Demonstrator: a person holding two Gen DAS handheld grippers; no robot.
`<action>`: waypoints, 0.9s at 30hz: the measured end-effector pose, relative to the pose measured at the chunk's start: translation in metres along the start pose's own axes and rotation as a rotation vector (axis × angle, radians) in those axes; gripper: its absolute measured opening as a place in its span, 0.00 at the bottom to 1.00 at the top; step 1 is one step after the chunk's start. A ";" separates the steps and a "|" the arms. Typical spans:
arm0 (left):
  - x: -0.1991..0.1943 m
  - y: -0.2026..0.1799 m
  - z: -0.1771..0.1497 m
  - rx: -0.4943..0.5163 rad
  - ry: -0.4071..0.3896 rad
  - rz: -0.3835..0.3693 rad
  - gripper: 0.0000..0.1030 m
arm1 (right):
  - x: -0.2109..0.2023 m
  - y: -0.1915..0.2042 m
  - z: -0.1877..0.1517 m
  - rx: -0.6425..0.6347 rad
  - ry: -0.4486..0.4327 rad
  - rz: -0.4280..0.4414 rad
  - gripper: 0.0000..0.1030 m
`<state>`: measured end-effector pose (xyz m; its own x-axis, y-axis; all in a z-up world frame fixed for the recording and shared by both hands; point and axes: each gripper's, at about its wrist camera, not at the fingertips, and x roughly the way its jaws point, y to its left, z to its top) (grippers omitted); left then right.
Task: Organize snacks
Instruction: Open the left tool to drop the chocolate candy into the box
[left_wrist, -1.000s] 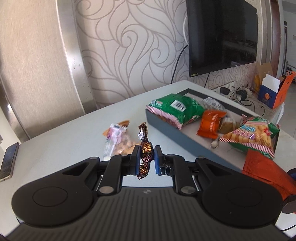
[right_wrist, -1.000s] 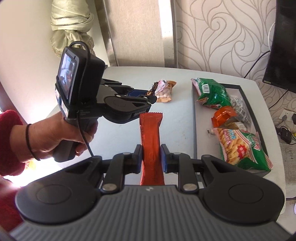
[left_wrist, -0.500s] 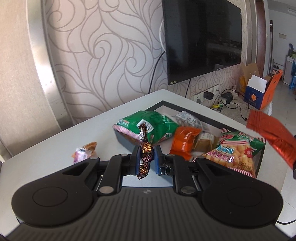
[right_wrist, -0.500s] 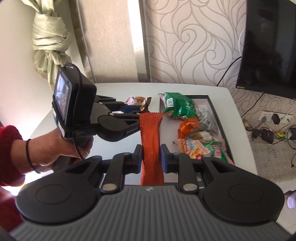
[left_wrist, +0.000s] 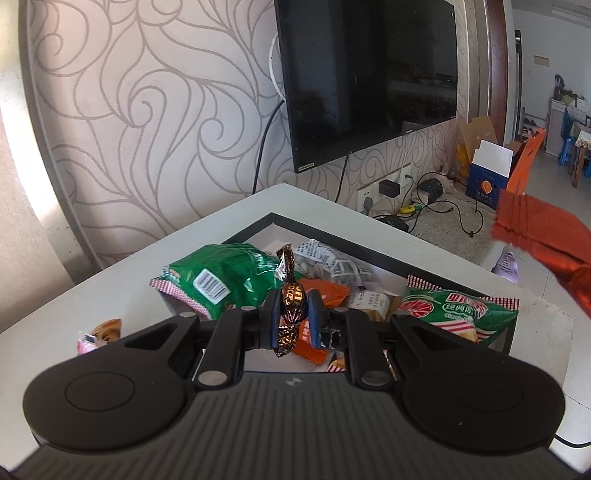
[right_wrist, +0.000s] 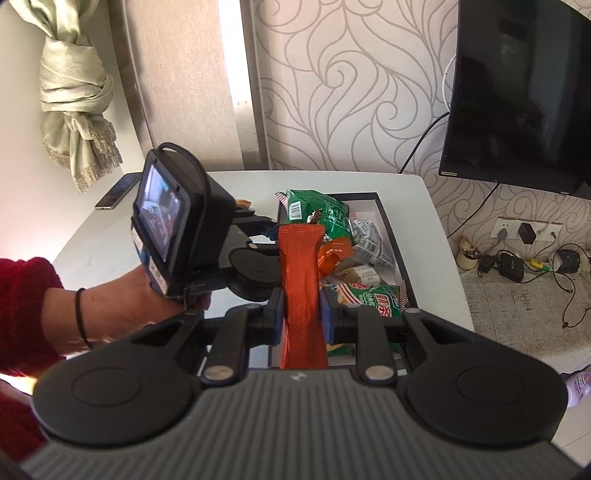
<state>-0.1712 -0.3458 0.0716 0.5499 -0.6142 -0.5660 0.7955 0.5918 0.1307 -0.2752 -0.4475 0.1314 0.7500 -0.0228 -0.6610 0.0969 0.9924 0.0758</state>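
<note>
My left gripper (left_wrist: 292, 314) is shut on a brown twist-wrapped candy (left_wrist: 290, 302), held above the near left end of the dark tray (left_wrist: 354, 230). The tray holds a green snack bag (left_wrist: 225, 278), a silver packet (left_wrist: 332, 258), an orange packet (left_wrist: 327, 291) and a green-and-red cracker bag (left_wrist: 458, 314). My right gripper (right_wrist: 302, 317) is shut on a long red stick packet (right_wrist: 301, 280), which also shows at the right edge of the left wrist view (left_wrist: 543, 236). It hangs over the tray's near end (right_wrist: 388, 218), beside the left gripper (right_wrist: 255, 236).
A pink-and-orange snack (left_wrist: 99, 332) lies on the white table (left_wrist: 92, 295) left of the tray. A phone (right_wrist: 116, 192) rests at the table's far left corner. A hand with a red sleeve (right_wrist: 26, 306) holds the left gripper. A television (right_wrist: 524, 92), wall sockets and cables stand to the right.
The left gripper has carried the candy rightward from beside the pink snack to over the tray. The right gripper has risen and swung toward the tray with the red packet.
</note>
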 end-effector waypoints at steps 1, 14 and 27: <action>0.005 -0.002 0.000 -0.002 0.002 -0.002 0.18 | 0.000 -0.001 0.000 0.001 0.003 -0.002 0.23; 0.049 -0.003 0.005 -0.015 0.017 -0.007 0.18 | 0.011 -0.014 0.000 0.014 0.035 -0.010 0.23; 0.050 -0.007 0.005 -0.001 -0.009 0.021 0.61 | 0.023 -0.020 0.009 0.000 0.046 -0.002 0.23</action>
<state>-0.1476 -0.3832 0.0464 0.5687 -0.6063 -0.5559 0.7835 0.6050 0.1418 -0.2542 -0.4686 0.1212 0.7193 -0.0194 -0.6944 0.0985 0.9924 0.0742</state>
